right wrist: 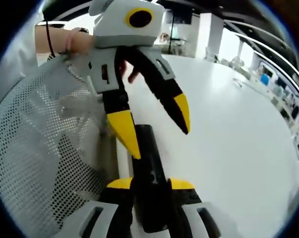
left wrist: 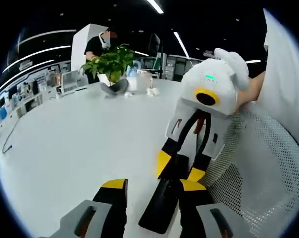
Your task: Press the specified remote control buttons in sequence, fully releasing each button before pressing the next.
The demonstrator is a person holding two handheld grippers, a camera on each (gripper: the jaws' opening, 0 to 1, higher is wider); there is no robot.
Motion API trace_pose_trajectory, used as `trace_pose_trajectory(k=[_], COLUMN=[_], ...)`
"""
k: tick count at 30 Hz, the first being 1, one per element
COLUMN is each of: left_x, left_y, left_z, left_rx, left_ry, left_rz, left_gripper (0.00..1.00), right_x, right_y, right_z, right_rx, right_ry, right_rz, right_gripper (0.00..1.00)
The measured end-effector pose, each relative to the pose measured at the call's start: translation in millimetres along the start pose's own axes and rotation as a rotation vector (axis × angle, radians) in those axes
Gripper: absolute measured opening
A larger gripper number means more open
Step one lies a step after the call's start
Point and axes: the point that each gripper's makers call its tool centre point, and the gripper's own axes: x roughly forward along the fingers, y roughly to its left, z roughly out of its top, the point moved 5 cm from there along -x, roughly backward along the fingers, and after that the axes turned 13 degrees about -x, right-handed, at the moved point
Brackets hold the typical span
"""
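Note:
A black remote control (right wrist: 149,163) lies along my right gripper (right wrist: 150,184), which is shut on its near end just above the white table (right wrist: 238,139). My left gripper (right wrist: 159,134) comes down from the top of the right gripper view, open, with one yellow fingertip (right wrist: 127,134) on or just over the remote's far part. In the left gripper view the remote (left wrist: 159,210) shows between the spread jaws of my left gripper (left wrist: 153,186), close to the right-hand jaw. My right gripper (left wrist: 179,168) reaches in from the upper right and clamps it. No buttons can be made out.
A white mesh chair back (left wrist: 258,163) stands close beside the grippers, also seen as mesh (right wrist: 35,148). A hand (right wrist: 75,42) holds the left gripper. At the table's far side are a potted plant (left wrist: 112,62), small items (left wrist: 139,82) and a person (left wrist: 97,44).

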Motion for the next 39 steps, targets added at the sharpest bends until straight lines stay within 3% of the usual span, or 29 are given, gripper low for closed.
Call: trace_pose_trajectory(k=[8, 16, 21, 23, 27, 33, 39], left_x=[-27, -44, -58, -68, -79, -94, -106], left_y=[10.9, 4.9, 3.1, 1.9, -1.2, -3.3, -0.6], left_z=[26.6, 46.0, 60.7, 68.5, 77.3, 85.9, 83.5], left_rx=[-0.042, -0.046, -0.046, -0.037, -0.018, 0.006, -0.056], left_ry=[-0.13, -0.292, -0.441, -0.537, -0.644, -0.743, -0.775], left_rz=[0.082, 0.15, 0.187, 0.202, 0.212, 0.244, 0.257], left_gripper=[0.51, 0.66, 0.77, 0.77, 0.87, 1.0, 1.0], right_x=[0, 0, 1, 1, 1, 0, 0], right_y=[0, 0, 0, 0, -1, 0, 0], right_z=[0.2, 0.2, 0.1, 0.0, 0.4, 0.8, 1.0], right_rx=[-0.001, -0.002, -0.002, -0.002, -0.002, -0.002, -0.001], right_ry=[-0.002, -0.003, -0.004, -0.005, -0.009, -0.009, -0.01], right_rz=[0.0, -0.001, -0.001, -0.001, -0.003, -0.004, -0.004], right_gripper=[0.23, 0.23, 0.23, 0.23, 0.23, 0.23, 0.23])
